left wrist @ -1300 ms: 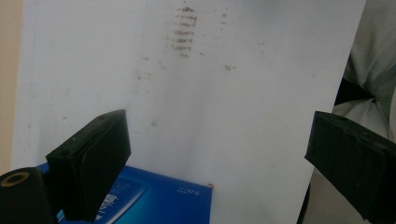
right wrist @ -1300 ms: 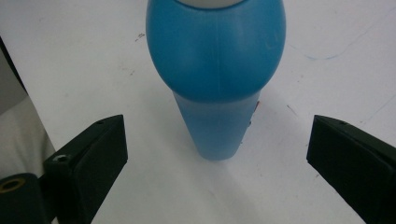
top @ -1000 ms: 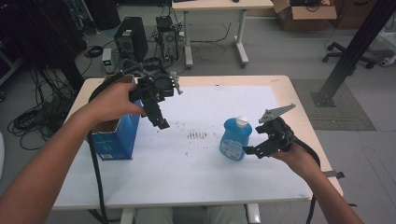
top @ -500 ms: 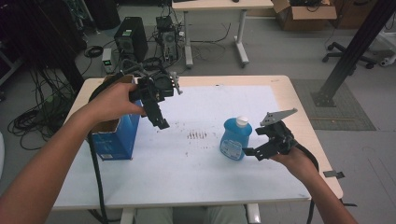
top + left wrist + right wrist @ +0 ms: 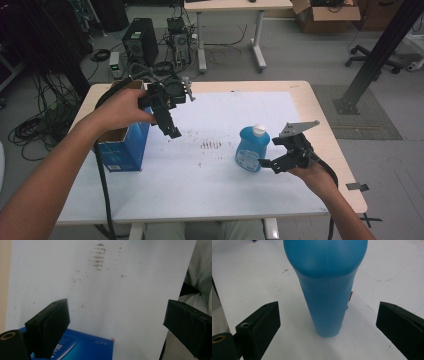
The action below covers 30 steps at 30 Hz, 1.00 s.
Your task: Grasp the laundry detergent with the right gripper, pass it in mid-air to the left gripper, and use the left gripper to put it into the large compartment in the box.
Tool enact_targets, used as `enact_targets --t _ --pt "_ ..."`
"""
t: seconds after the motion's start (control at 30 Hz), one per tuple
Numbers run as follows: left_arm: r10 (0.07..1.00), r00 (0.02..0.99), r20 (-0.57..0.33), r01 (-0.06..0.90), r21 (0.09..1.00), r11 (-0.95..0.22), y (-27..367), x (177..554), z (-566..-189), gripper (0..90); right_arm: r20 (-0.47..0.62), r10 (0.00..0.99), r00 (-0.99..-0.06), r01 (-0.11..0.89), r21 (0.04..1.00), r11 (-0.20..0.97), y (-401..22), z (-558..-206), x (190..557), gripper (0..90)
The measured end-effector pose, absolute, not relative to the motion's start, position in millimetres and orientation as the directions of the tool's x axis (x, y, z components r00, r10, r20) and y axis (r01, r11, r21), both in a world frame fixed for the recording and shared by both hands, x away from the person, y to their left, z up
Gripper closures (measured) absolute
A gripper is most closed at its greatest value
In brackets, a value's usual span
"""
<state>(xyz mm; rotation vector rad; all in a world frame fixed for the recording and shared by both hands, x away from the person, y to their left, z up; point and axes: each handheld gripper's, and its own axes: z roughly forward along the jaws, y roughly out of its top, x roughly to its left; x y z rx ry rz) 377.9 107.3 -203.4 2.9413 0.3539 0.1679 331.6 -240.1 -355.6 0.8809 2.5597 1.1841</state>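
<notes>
Legibly, only "5.0" on the blue box (image 5: 82, 346) beneath the released left hand-held gripper (image 5: 115, 322); right hand-held gripper (image 5: 328, 322) likewise released.

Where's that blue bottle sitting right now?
In the high view the blue bottle stands upright on the white table, right of centre, just ahead of the open right gripper.

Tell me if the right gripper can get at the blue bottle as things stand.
Probably yes: the right gripper is open right beside the blue bottle, its jaws spread wider than the bottle and nothing between them.
</notes>
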Motion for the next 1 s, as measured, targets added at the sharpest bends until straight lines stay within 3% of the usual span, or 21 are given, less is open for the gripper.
enact_targets --t 1.0 --pt "0.246 0.965 0.090 0.227 0.183 -0.957 107.9 378.9 -204.5 6.8 0.072 0.595 -0.801 0.378 0.831 0.408 -231.2 -380.3 334.4 5.9"
